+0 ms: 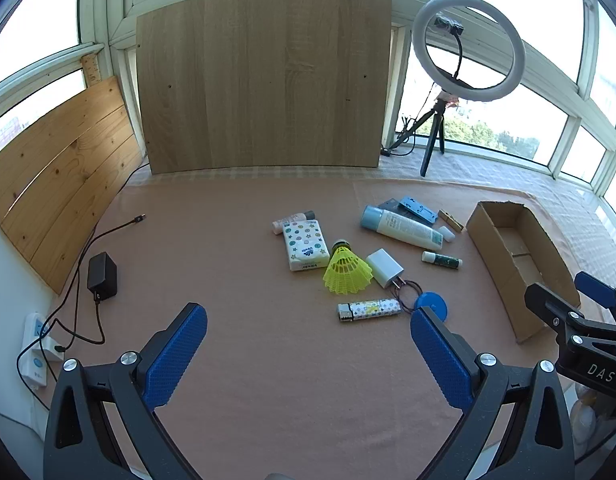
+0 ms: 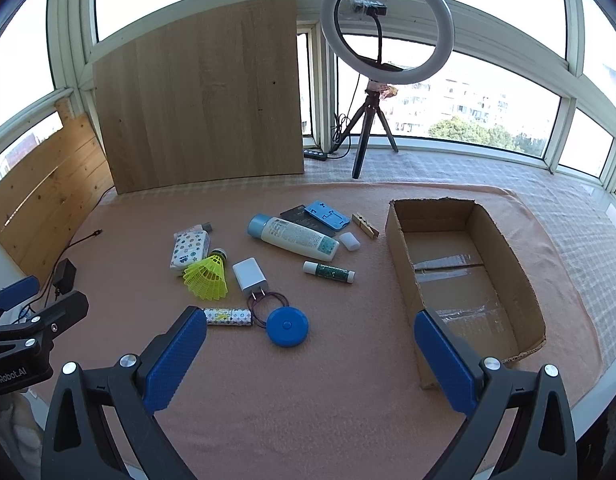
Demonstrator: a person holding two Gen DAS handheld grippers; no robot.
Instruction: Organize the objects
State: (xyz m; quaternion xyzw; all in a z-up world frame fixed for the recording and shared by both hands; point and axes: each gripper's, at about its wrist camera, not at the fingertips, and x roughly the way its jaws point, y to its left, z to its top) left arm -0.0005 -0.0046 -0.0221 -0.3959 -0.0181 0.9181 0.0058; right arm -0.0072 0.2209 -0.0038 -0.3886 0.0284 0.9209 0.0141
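Small objects lie scattered on the pink cloth [image 2: 308, 400]: a yellow shuttlecock [image 2: 207, 276], a tissue pack [image 2: 190, 249], a white charger [image 2: 250, 275], a patterned lighter [image 2: 228, 317], a blue round case [image 2: 287, 326], a white lotion bottle [image 2: 294, 237], a green lip balm [image 2: 329, 272] and a clothespin [image 2: 365, 226]. An empty cardboard box [image 2: 396, 232] stands to their right. My left gripper [image 1: 308, 320] is open and empty, short of the lighter [image 1: 369, 309]. My right gripper [image 2: 310, 320] is open and empty, near the blue case.
A wooden board [image 2: 204, 96] leans at the back, with planks [image 1: 56, 176] on the left. A ring light on a tripod [image 2: 384, 36] stands at the back. A black adapter [image 1: 103, 276] with cables and a power strip [image 1: 34, 356] lie at the left.
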